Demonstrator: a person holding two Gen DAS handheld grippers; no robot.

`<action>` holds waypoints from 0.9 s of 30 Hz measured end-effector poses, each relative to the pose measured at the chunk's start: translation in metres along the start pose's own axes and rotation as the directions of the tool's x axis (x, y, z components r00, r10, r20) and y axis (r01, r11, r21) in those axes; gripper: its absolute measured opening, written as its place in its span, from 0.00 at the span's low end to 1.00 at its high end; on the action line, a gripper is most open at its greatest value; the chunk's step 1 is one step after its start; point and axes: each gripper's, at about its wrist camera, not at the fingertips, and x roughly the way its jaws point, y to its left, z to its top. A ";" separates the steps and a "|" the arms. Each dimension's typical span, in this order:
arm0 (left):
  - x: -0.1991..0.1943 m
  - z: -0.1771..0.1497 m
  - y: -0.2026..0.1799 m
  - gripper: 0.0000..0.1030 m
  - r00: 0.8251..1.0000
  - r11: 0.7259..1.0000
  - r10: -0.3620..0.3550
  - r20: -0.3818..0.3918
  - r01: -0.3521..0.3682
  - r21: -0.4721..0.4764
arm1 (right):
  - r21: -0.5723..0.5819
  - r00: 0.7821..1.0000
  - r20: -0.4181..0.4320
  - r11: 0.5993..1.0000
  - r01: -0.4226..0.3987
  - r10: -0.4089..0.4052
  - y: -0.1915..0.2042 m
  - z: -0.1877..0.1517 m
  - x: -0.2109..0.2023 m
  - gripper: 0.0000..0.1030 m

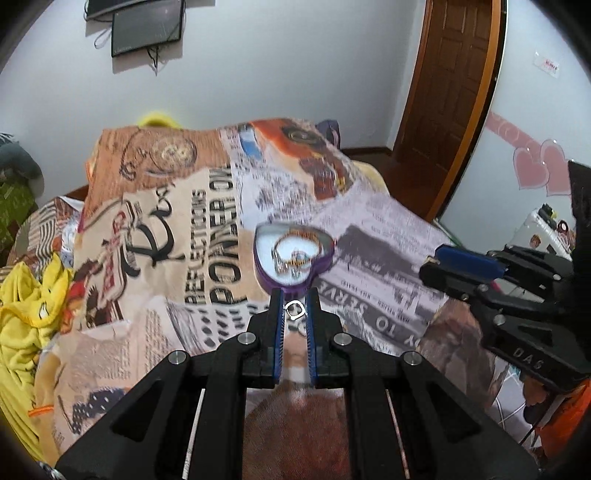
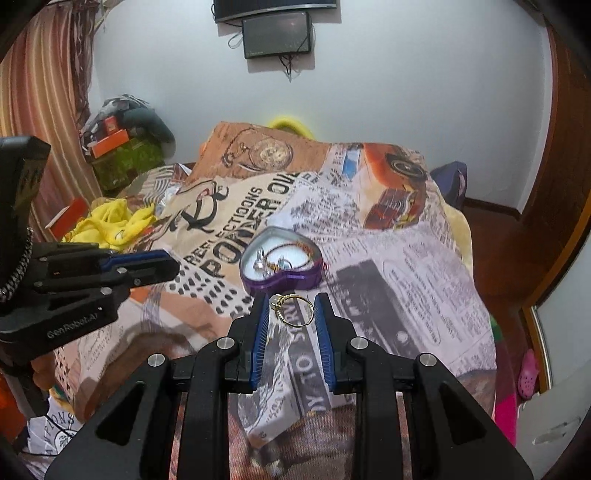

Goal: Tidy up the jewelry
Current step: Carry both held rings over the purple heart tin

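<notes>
A purple heart-shaped jewelry box (image 1: 293,254) lies open on the printed bedspread, with a bracelet and small pieces on its white lining; it also shows in the right wrist view (image 2: 282,264). My left gripper (image 1: 295,310) is shut on a small silver ring (image 1: 295,309), just in front of the box. My right gripper (image 2: 293,308) is shut on a gold ring with a stone (image 2: 293,309), also just in front of the box. The right gripper shows at the right of the left wrist view (image 1: 461,264), the left gripper at the left of the right wrist view (image 2: 147,264).
The printed bedspread (image 2: 388,266) covers the bed. Yellow cloth (image 2: 110,221) lies at the bed's left side, with boxes and bags (image 2: 122,147) piled beyond. A wooden door (image 1: 454,92) stands to the right. Screens (image 2: 277,33) hang on the far wall.
</notes>
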 end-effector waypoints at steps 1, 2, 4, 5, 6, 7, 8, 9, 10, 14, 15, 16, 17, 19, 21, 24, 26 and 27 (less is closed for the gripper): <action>-0.002 0.003 0.001 0.09 1.000 1.000 0.001 0.013 -0.001 0.000 | -0.004 1.000 0.005 1.000 0.000 0.000 0.001 0.002 0.001 0.22; -0.004 0.005 0.002 0.09 1.000 1.000 0.001 0.021 -0.001 -0.001 | -0.007 1.000 0.008 1.000 0.000 0.000 0.002 0.004 0.001 0.22; -0.005 0.010 0.004 0.09 0.999 1.000 0.005 0.037 -0.005 -0.004 | -0.014 1.000 0.018 1.000 -0.001 0.001 0.003 0.009 0.003 0.22; -0.004 0.012 0.005 0.09 0.999 1.000 0.005 0.041 -0.005 -0.005 | -0.016 1.000 0.022 1.000 -0.002 0.002 0.003 0.010 0.003 0.22; -0.004 0.013 0.006 0.09 0.999 1.000 0.005 0.043 -0.005 -0.007 | -0.018 1.000 0.026 1.000 -0.003 0.003 0.004 0.012 0.005 0.22; -0.002 0.016 0.008 0.09 0.999 1.000 0.006 0.046 -0.005 -0.009 | -0.020 1.000 0.030 1.000 -0.004 0.004 0.004 0.014 0.006 0.22; -0.001 0.017 0.009 0.09 0.999 1.000 0.006 0.047 -0.006 -0.009 | -0.021 0.999 0.032 1.000 -0.005 0.006 0.004 0.014 0.006 0.22; 0.001 0.018 0.010 0.09 0.999 1.000 0.007 0.047 -0.006 -0.010 | -0.022 0.999 0.035 1.000 -0.007 0.008 0.004 0.016 0.009 0.22; 0.004 0.020 0.011 0.09 0.999 1.000 0.007 0.047 -0.007 -0.010 | -0.022 0.999 0.037 1.000 -0.008 0.009 0.003 0.017 0.009 0.22; 0.015 0.023 0.015 0.09 0.999 1.000 0.005 0.042 -0.004 -0.018 | -0.018 0.999 0.040 1.000 -0.014 0.014 0.001 0.023 0.017 0.22; 0.017 0.024 0.016 0.09 0.999 1.000 0.005 0.041 -0.004 -0.020 | -0.016 0.999 0.041 1.000 -0.016 0.016 -0.001 0.024 0.020 0.22; 0.021 0.025 0.017 0.09 0.999 1.000 0.005 0.040 -0.004 -0.021 | -0.014 0.999 0.041 1.000 -0.017 0.018 -0.002 0.026 0.023 0.22; 0.023 0.026 0.018 0.09 0.999 1.000 0.004 0.039 -0.003 -0.023 | -0.012 0.999 0.041 1.000 -0.018 0.018 -0.003 0.028 0.024 0.22; 0.029 0.029 0.020 0.09 0.999 1.000 0.000 0.035 0.001 -0.025 | -0.009 0.999 0.042 1.000 -0.020 0.020 -0.006 0.031 0.031 0.22; 0.035 0.033 0.020 0.09 0.999 1.000 -0.002 0.033 0.003 -0.022 | -0.006 0.999 0.043 1.000 -0.020 0.020 -0.008 0.033 0.035 0.22; 0.043 0.038 0.021 0.09 0.999 1.000 -0.004 0.031 0.005 -0.015 | 0.000 0.999 0.042 1.000 -0.027 0.027 -0.010 0.037 0.044 0.22; 0.049 0.042 0.021 0.09 1.000 1.000 -0.008 0.029 0.008 -0.013 | 0.001 0.999 0.038 1.000 -0.031 0.031 -0.012 0.040 0.051 0.22; 0.052 0.044 0.021 0.09 1.000 1.000 -0.010 0.028 0.010 -0.013 | 0.001 0.999 0.036 0.999 -0.036 0.036 -0.013 0.041 0.054 0.22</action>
